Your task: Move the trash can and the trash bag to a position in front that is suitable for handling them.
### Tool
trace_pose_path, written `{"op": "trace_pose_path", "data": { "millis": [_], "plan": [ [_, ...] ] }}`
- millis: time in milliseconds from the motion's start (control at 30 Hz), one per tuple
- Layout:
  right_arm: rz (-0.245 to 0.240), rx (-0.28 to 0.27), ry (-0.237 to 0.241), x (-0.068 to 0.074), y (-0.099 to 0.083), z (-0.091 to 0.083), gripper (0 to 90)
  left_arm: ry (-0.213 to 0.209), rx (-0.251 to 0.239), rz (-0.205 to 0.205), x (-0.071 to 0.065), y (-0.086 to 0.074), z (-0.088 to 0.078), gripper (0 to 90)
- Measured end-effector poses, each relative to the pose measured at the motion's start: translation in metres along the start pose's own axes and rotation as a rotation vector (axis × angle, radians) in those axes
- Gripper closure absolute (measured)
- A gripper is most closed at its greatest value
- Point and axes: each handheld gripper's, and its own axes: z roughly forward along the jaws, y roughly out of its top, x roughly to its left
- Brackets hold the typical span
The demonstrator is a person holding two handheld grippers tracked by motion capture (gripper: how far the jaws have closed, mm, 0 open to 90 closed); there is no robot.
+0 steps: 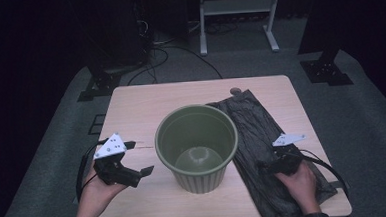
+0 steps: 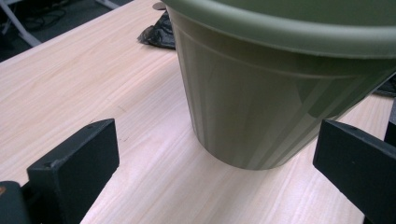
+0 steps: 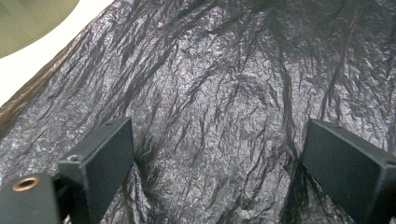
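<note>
No readable text or labels anywhere (none on any surface).

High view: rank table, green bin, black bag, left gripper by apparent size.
1. table
2. black bag
3. green bin, close to the bag; it stands taller, nearer the camera, so unsure
4. left gripper

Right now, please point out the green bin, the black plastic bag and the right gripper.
green bin (image 1: 195, 114), high view, on its far rim.
black plastic bag (image 1: 251, 118), high view, on its crinkled upper part.
right gripper (image 1: 262, 167), high view, midway between its jaws.
</note>
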Motion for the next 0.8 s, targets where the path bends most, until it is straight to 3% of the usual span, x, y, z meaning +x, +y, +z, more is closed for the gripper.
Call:
{"op": "trace_pose_path", "data": {
  "millis": [100,467,800],
  "plan": [
    [0.000,0.000,0.000,0.000,0.000,0.000,7.8,0.006,-0.021,0.003,0.002,-0.008,0.004,0.0],
    [0.000,0.000,0.000,0.000,0.000,0.000,7.9,-0.011,0.012,-0.025,0.012,-0.039,0.042,0.0],
    [0.000,0.000,0.000,0.000,0.000,0.000,7.8,0.009,0.035,-0.064,0.018,-0.064,0.075,0.0]
  ]
}}
